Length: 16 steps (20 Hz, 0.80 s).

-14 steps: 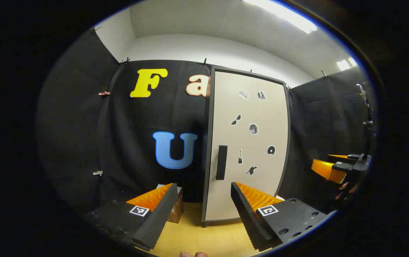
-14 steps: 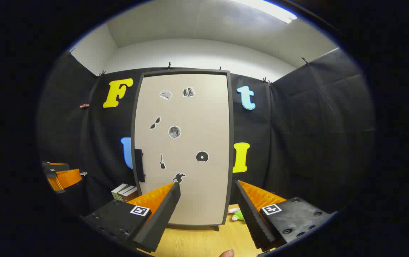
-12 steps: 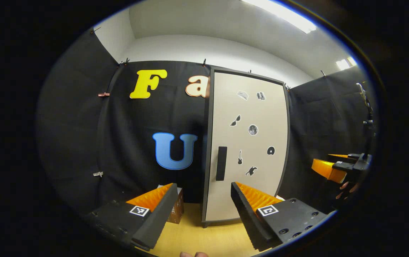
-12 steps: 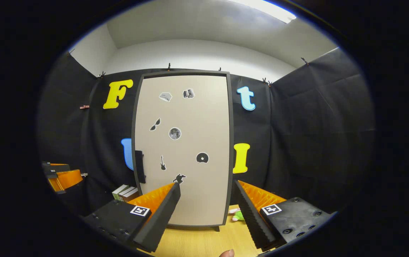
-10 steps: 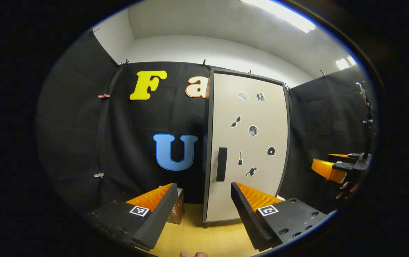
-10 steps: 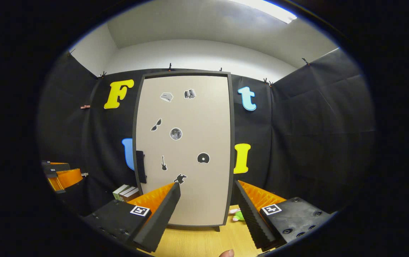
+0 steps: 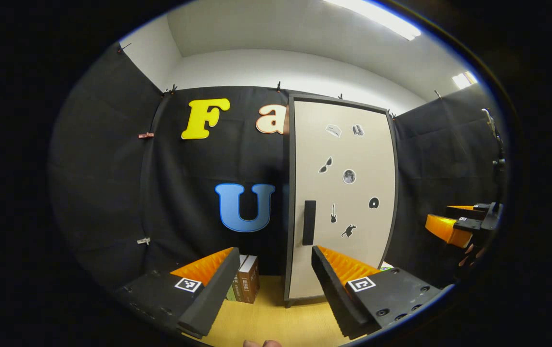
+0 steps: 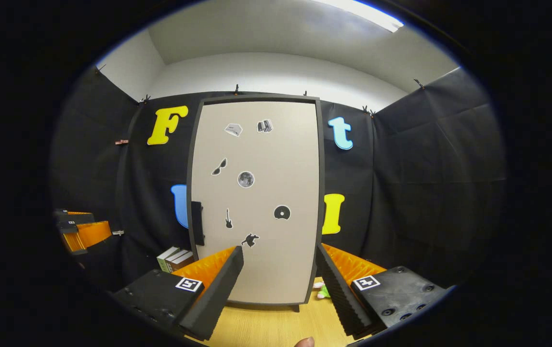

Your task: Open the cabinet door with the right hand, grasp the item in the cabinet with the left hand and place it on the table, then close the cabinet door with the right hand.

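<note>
Door (image 8: 256,193) of the tall beige dark-framed cabinet stood closed, black vertical handle (image 7: 309,222) at its left edge. Left gripper (image 7: 272,279) and right gripper (image 8: 278,279) both had jaws spread, holding nothing, well short of it. Item inside was hidden. Books (image 7: 247,284) stood left of the cabinet on the wooden table (image 7: 266,323).

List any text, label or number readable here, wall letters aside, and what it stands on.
No text here can be quoted.
Stickers on the cabinet door: pictures only, no words.
Books beside the cabinet: spine print too small to read.
Square markers: coded patterns, not text.
</note>
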### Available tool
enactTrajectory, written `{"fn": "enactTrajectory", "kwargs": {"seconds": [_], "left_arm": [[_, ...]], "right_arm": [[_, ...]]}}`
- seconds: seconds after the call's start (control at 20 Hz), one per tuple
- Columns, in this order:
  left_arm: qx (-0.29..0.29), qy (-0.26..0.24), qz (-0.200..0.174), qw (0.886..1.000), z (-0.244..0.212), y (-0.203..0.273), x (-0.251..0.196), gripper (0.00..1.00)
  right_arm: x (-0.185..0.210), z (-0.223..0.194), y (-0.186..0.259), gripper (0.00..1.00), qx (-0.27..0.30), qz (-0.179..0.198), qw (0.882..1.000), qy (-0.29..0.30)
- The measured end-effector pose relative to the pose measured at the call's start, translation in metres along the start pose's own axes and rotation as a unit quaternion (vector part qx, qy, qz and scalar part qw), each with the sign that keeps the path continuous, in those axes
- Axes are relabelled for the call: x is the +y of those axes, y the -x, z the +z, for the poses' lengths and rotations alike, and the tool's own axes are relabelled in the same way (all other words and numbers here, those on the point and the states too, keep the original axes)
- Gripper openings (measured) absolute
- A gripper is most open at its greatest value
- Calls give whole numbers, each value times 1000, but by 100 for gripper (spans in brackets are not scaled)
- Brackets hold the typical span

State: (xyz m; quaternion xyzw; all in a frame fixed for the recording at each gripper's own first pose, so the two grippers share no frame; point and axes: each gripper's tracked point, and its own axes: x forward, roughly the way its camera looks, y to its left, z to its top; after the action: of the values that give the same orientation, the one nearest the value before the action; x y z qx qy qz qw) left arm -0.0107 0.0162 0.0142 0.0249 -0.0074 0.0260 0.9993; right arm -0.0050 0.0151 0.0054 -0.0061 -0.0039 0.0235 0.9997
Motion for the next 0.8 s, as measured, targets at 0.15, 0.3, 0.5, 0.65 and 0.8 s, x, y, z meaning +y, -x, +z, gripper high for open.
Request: {"fn": "enactTrajectory", "kwargs": {"seconds": [0.15, 0.3, 0.5, 0.65, 0.8], "left_arm": [[-3, 2, -4, 1000, 0, 3, -2, 94], [-8, 1, -1, 1000, 2, 4, 3, 94], [-10, 4, 3, 1000, 2, 6, 14, 94], [-10, 1, 8, 1000, 0, 10, 28, 94], [-6, 10, 13, 1000, -4, 12, 43, 94]], "right_arm": [[-1, 2, 2, 97, -6, -1, 1000, 5], [4, 1, 0, 97, -6, 1, 1000, 9], [25, 5, -11, 97, -13, 15, 1000, 7], [51, 10, -32, 97, -17, 29, 999, 0], [86, 9, -58, 97, -21, 45, 999, -1]]}}
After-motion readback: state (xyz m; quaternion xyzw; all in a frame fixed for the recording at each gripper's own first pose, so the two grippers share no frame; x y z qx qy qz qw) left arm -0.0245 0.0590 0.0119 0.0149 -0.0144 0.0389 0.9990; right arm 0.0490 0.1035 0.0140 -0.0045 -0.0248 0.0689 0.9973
